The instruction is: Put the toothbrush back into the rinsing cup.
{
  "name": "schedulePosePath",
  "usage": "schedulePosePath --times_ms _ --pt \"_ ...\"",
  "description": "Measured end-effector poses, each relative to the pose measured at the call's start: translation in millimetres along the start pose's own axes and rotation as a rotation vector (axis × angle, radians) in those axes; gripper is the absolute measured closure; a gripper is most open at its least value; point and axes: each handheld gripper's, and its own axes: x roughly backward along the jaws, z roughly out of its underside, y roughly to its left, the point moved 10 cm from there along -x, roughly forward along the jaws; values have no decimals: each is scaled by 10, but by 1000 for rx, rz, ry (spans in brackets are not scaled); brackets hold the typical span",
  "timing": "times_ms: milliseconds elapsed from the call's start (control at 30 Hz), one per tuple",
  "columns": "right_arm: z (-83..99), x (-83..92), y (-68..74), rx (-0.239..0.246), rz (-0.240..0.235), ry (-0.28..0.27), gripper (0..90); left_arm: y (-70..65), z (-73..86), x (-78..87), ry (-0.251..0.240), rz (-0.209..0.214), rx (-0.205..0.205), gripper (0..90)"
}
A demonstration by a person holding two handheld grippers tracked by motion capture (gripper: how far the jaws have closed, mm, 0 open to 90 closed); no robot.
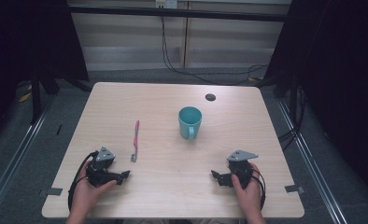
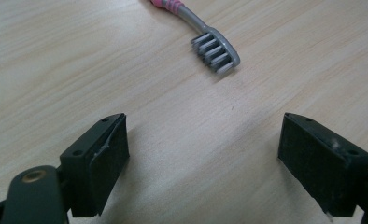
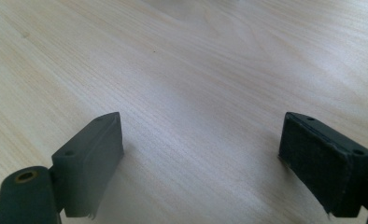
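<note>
Two objects were on the table (image 1: 247, 196): a pink-handled toothbrush (image 1: 136, 140) lying flat left of centre, bristle head nearest the left gripper (image 1: 123, 176), and a teal mug (image 1: 190, 122) upright mid-table, well apart from it. Left gripper and right gripper (image 1: 215, 176) both sat with jaws spread, holding nothing. Risk, as I judged it: thin flat handle could skid or pivot under closing jaws; swinging it over might clip the mug and tip it.

A pink-handled toothbrush (image 1: 136, 140) with a grey head lies flat on the table (image 1: 173, 186), left of centre, its bristled end toward the person. A teal mug (image 1: 189, 122) stands upright near the middle, well apart from it, handle toward the person.
</note>
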Motion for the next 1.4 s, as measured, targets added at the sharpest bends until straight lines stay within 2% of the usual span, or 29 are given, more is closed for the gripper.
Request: schedulePosePath --times_ms 33,67,100,200,300,400,567,667,800,833,900,1000,1067,1200,1400 --pt "1 2 1 1 0 -1 132 0 -11 2 32 1 15 163" --pt "3 4 5 -1 0 0 133 0 -11 2 32 1 15 165" --pt "3 4 5 -1 0 0 132 -3 -33 -11 62 0 10 172" --pt "3 4 5 -1 0 0 133 -17 -77 -6 90 9 9 190" --pt "3 4 5 -1 0 0 132 -23 -155 6 93 13 13 190" --pt "3 4 5 -1 0 0 132 -19 -229 23 114 12 4 192" --pt "3 4 5 -1 0 0 132 -29 -385 42 144 13 13 196" --pt "4 5 4 1 0 1 132 1 -456 17 177 -1 11 198" --pt "8 8 14 -1 -3 2 132 30 -557 -38 205 10 23 200" --pt "8 8 14 -1 -3 2 132 30 -557 -38 205 10 23 200" --pt "8 9 14 -1 -3 2 132 74 -592 -49 232 -30 -7 200" --pt "7 8 14 0 -3 2 132 59 -644 -76 238 -11 0 200" --pt "7 8 14 0 -3 1 132 70 -670 -99 254 -18 -6 201" --pt "8 8 15 -1 -3 2 132 98 -723 -162 261 -16 13 201" --pt "7 8 14 0 -4 2 131 117 -723 -224 288 -14 17 205"
